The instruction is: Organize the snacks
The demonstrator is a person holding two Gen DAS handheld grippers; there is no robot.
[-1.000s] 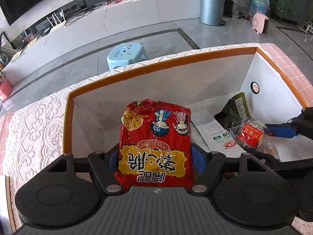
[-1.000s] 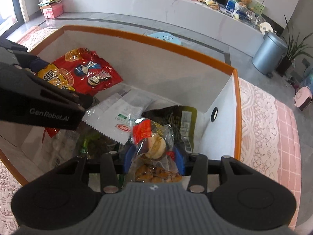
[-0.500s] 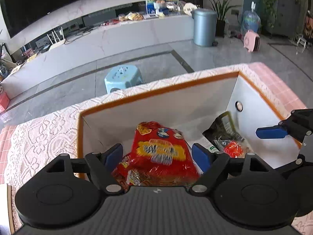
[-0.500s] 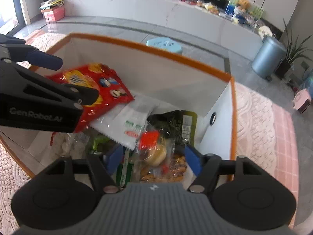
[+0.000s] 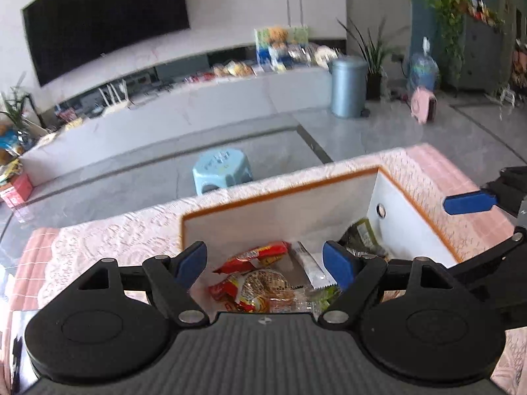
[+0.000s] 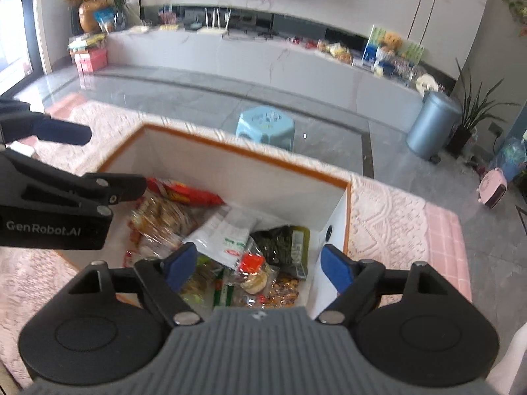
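A white box with an orange rim (image 5: 276, 194) (image 6: 237, 151) sits on a lace tablecloth and holds several snacks. The red snack bag (image 5: 253, 256) (image 6: 184, 194) lies inside at the left. A white packet (image 6: 230, 233), a dark green packet (image 6: 290, 240) and a clear bag with a red label (image 6: 253, 270) lie beside it. My left gripper (image 5: 265, 263) is open and empty above the box. My right gripper (image 6: 257, 266) is open and empty above the box's right part. Each gripper shows at the edge of the other's view.
The table has a pink and lace cloth (image 5: 115, 230). Beyond it stand a blue stool (image 5: 224, 168), a grey bin (image 5: 347, 87) and a long white cabinet (image 6: 263, 62) under a television.
Both grippers have opened and let go of their snacks, the red bag and the clear bag, which now lie in the box. Both grippers have risen and pulled back.
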